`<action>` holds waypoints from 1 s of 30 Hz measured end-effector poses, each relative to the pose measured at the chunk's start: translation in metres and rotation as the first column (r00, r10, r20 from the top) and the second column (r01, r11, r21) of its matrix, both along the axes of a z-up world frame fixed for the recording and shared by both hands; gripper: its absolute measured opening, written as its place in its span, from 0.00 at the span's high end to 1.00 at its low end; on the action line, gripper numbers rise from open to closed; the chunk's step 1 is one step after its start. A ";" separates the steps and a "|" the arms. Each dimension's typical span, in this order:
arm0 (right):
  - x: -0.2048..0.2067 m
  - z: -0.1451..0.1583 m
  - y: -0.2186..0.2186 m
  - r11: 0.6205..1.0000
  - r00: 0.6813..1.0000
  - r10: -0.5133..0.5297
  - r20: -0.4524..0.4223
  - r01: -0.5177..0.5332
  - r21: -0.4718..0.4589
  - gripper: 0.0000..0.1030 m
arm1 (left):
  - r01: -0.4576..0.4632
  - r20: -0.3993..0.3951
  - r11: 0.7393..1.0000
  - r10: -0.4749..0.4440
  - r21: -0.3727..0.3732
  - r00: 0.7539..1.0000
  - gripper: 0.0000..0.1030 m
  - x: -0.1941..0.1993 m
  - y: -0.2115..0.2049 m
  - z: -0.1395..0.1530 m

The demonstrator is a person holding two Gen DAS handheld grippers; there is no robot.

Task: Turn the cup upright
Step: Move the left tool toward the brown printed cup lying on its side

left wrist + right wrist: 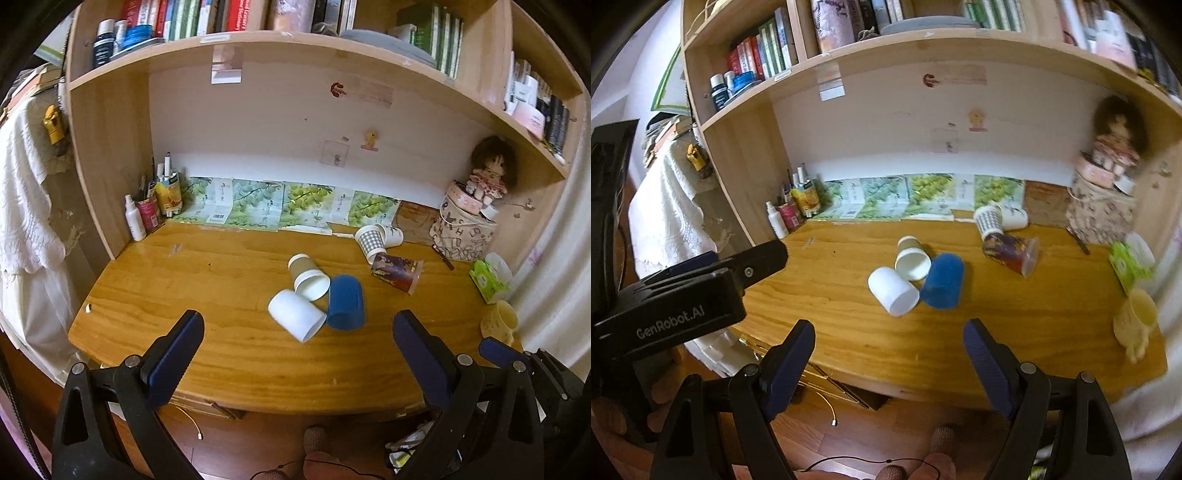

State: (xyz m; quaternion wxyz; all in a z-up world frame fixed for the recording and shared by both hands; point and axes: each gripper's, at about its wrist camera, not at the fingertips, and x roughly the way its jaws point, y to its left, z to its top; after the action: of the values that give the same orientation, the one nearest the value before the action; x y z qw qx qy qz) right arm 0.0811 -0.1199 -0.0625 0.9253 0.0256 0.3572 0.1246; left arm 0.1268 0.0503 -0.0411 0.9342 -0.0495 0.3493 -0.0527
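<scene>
Held both grippers, left [297, 334] and right [888, 341], wide open and empty off the desk's [221, 354] front edge, before a blue cup [346, 302] lying overturned mid-desk.

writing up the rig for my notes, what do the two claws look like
Both match: the left claw and right claw each have black plastic arms with triangular cut-outs, silver pivot screws and dark blue textured pads on the fingers. The right wrist view shows the left claw's black body printed "GenRobot.AI" in white. No sleeves or attached cables show.
</scene>
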 end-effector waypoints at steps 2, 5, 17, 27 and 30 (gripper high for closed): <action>0.016 0.001 -0.006 0.999 0.999 0.039 0.007 -0.039 0.000 0.19 | -0.008 -0.007 1.000 0.008 -0.001 1.000 0.01 0.016 -0.007 0.000; 0.039 0.002 -0.015 0.994 0.994 0.106 0.026 -0.106 -0.027 0.19 | -0.014 -0.037 1.000 0.014 0.002 0.999 0.01 0.040 -0.018 -0.001; 0.108 -0.025 -0.051 0.924 0.946 0.323 -0.015 -0.318 -0.211 0.19 | 0.056 -0.322 0.998 -0.046 0.024 0.946 0.01 0.120 -0.071 -0.045; 0.143 -0.064 -0.084 0.918 0.935 0.338 -0.104 -0.353 -0.180 0.19 | 0.144 -0.508 0.986 -0.083 0.083 0.857 0.01 0.175 -0.112 -0.088; 0.150 -0.074 -0.091 0.924 0.934 0.336 -0.126 -0.352 -0.151 0.19 | 0.194 -0.527 0.975 -0.109 0.108 0.843 0.01 0.190 -0.124 -0.093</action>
State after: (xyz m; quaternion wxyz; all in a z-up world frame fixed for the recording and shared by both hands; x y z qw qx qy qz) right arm 0.2309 -0.2109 -0.1362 0.8693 -0.1108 0.4101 0.2528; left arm 0.3167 -0.0741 -0.1343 0.7997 0.0397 0.5933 -0.0836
